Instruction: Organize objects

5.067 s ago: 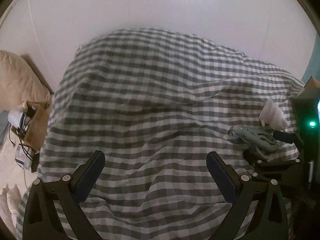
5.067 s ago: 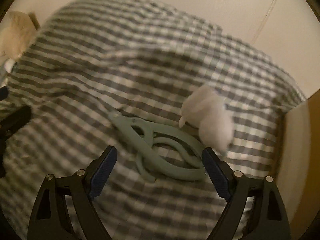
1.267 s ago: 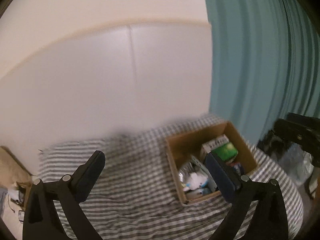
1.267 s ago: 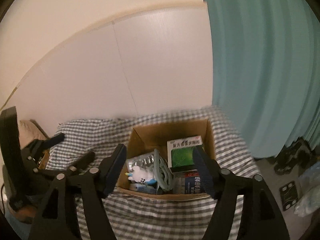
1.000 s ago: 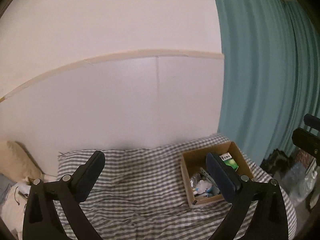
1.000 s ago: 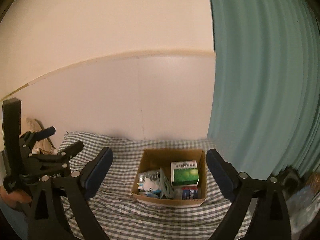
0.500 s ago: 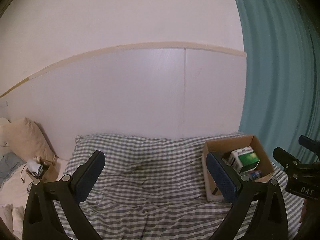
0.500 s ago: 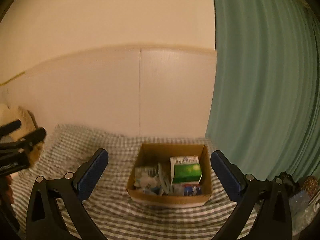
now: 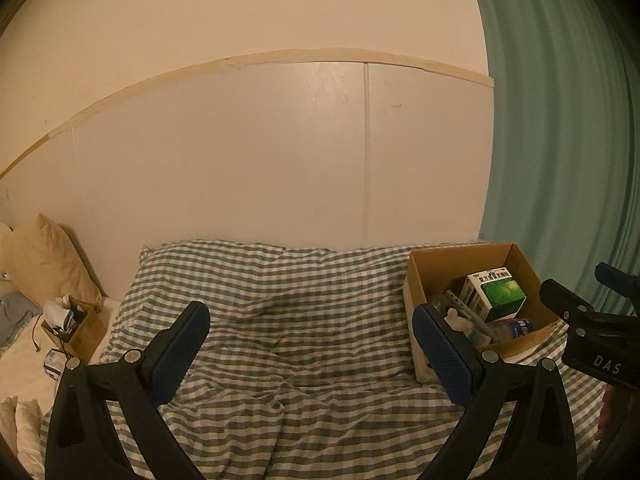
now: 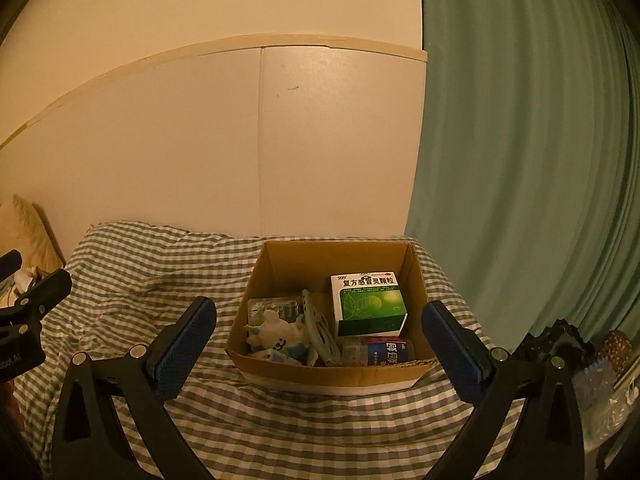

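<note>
At the far left, a beige pillow point(image 9: 48, 256) is leaned on the white wall panel point(image 9: 280, 152), with a small brown carton of clutter point(image 9: 74, 330) below it. The bed with the grey-and-white checked cover point(image 9: 280, 320) is seen in the middle, and no loose object is left on it. The left gripper point(image 9: 310, 344) is held high above it, jaws wide apart and empty. To the right, the open brown cardboard box point(image 10: 332, 372) is placed on the bed near the teal curtain point(image 10: 520, 160). Inside it are gathered a white plush toy point(image 10: 276, 330), pale green scissors point(image 10: 316, 328), a green-and-white medicine box point(image 10: 368, 304) and a blue-labelled bottle point(image 10: 384, 350), so the sorting is judged finished. The right gripper point(image 10: 320, 344) is held back from the box, jaws wide apart, nothing held.
</note>
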